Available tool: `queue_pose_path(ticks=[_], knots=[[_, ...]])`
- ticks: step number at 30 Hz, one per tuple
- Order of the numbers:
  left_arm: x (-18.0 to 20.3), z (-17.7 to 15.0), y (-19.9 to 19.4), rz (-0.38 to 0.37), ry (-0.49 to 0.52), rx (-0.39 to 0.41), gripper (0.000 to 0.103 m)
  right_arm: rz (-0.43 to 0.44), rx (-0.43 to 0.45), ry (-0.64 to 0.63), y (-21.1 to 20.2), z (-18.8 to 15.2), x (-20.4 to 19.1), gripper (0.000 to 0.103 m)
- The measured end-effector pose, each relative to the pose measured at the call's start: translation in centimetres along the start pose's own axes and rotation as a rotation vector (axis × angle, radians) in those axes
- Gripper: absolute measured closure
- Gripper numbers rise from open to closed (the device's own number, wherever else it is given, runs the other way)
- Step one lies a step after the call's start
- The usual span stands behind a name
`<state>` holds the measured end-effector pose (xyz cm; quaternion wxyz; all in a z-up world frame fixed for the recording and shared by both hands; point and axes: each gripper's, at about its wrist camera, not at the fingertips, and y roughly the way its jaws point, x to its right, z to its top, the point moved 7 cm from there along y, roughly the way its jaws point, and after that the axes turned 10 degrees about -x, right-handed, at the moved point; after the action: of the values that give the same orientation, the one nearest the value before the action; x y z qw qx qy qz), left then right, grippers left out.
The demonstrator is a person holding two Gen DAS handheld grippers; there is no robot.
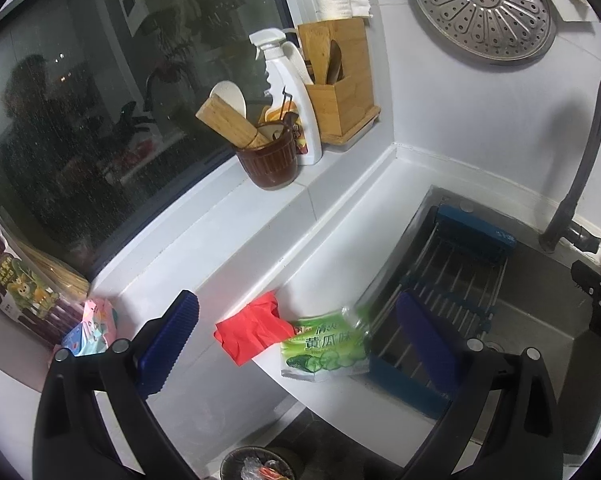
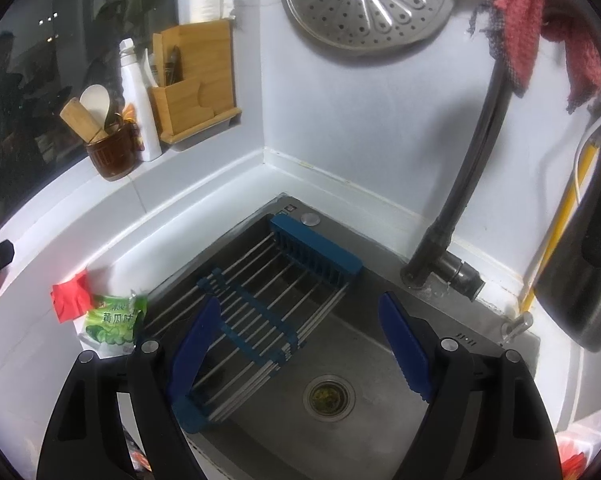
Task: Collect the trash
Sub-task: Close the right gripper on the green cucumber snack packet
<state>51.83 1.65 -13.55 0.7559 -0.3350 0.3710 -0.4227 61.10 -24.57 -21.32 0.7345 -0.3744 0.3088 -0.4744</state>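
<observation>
L gripper jaws wide, nothing held | R gripper wide, empty, over sink | green wrapper + red wrapper on counter just left of sink | risk: you nudge green pkt into sink, it overhangs the rim

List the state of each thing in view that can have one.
Left tongs: open, empty.
Right tongs: open, empty.
Green snack bag: lying on the counter, uncollected.
Red wrapper: crumpled, on the counter.
Sink rack: empty.
Drain: unplugged.
</observation>
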Motion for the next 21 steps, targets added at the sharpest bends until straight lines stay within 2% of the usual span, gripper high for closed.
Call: queue_pose_path(ticks=[6, 8, 10, 13, 17, 21], knots=[[-1.3, -0.5, 0.7, 0.014, -0.023, -0.030, 0.006, 0.046, -0.021, -0.024, 1.4, 0.2, -1.7, 0.024], [-2.1, -0.6, 0.9, 0.022, -0.038, -0.039, 0.006, 0.097, -0.026, -0.035, 1.7, 0.3, -2.9, 0.024], [-3.2, -0.8, 1.0, 0.029, -0.060, -0.047, 0.006, 0.183, -0.036, -0.046, 1.9, 0.3, -4.5, 0.024], [-5.8, -1.3, 1.4, 0.022, -0.121, -0.070, 0.006, 0.336, -0.116, -0.081, 3.6, -0.5, -8.3, 0.024], [-9.4, -2.7, 2.7, 0.057, -0.197, -0.125, 0.006, 0.401, -0.205, -0.183, 6.2, -1.8, -13.8, 0.024], [-11.5, -4.0, 3.2, 0.086, -0.233, -0.148, 0.006, 0.419, -0.240, -0.259, 8.2, -2.2, -17.5, 0.024]])
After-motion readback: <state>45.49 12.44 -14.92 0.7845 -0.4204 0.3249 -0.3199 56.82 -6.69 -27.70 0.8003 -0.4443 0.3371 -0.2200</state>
